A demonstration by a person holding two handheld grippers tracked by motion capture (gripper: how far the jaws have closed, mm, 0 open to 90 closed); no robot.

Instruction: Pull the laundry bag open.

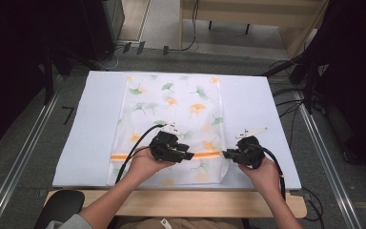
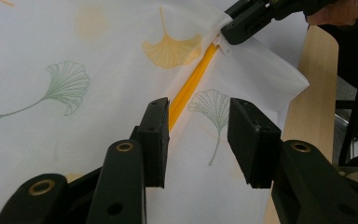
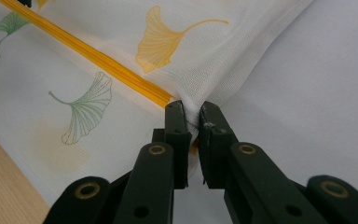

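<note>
My right claw (image 3: pixel 193 140) pinches the bag (image 1: pixel 171 109) edge at the orange zipper (image 2: pixel 189 88); left claw (image 2: pixel 198 140) spread over it. Bag's long axis runs away from me.

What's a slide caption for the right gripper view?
Right tongs pinch the edge of a white ginkgo-leaf-print mesh bag at the end of its orange zipper.

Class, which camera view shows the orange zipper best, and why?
The left gripper view: the orange zipper runs close and sharp to the right gripper. The right gripper view shows a slanted stretch; the high view, a thin line partly behind the left gripper.
</note>
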